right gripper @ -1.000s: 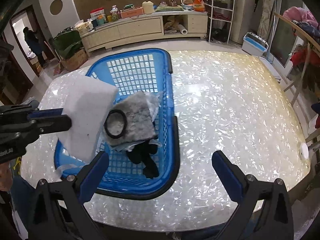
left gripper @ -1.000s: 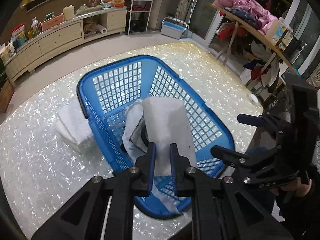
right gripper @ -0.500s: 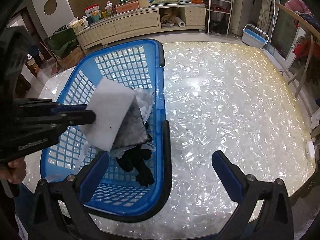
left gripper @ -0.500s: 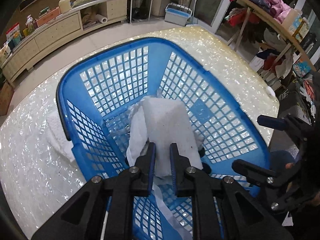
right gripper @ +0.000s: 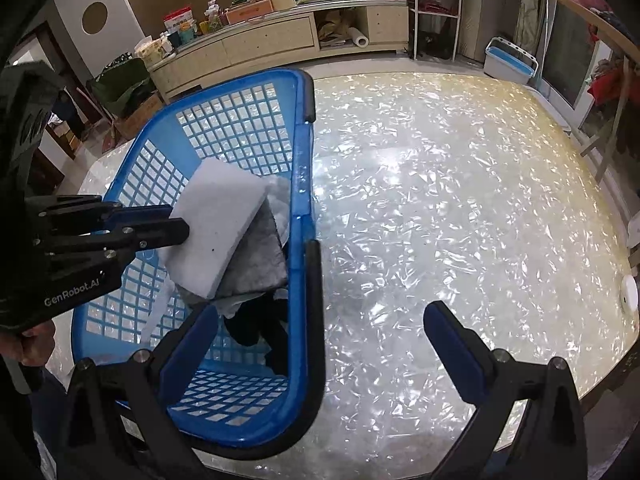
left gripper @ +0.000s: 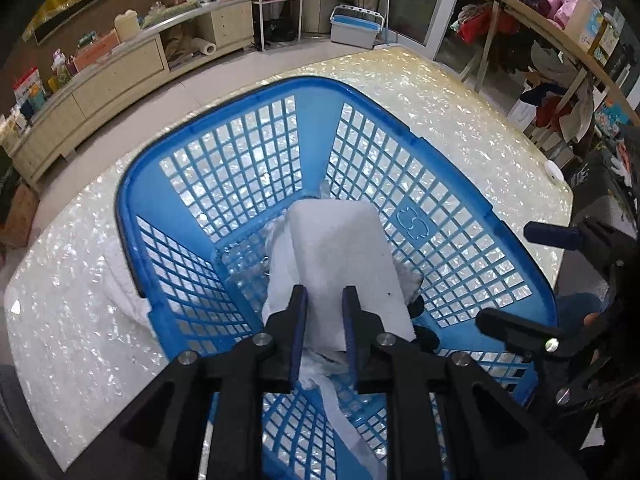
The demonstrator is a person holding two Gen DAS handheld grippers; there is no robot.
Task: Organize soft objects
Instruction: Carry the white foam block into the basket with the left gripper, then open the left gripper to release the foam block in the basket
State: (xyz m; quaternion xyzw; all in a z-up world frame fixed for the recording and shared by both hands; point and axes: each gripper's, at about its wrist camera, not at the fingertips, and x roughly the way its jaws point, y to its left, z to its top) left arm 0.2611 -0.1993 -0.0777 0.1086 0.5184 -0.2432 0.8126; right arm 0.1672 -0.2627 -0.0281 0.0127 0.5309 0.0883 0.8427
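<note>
My left gripper (left gripper: pixel 324 308) is shut on a white foam block (left gripper: pixel 344 264), held inside the blue mesh basket (left gripper: pixel 256 96) just above the pile in it. In the right wrist view the same block (right gripper: pixel 216 232) hangs from the left gripper (right gripper: pixel 182 230) over a grey cloth (right gripper: pixel 260 260), a white cloth (right gripper: pixel 280 200) and a black garment (right gripper: pixel 256 328) in the basket (right gripper: pixel 304 184). My right gripper (right gripper: pixel 320 344) is open and empty, low at the basket's near right rim.
A folded white towel (left gripper: pixel 124 284) lies on the pearly table (right gripper: pixel 460 220) left of the basket. A small white round object (right gripper: pixel 630 294) sits at the table's right edge. Cabinets, a shelf rack and a clothes rack stand beyond the table.
My left gripper has carried the white foam block forward and down into the basket, over the cloth pile. My right gripper has stayed open near the basket's rim.
</note>
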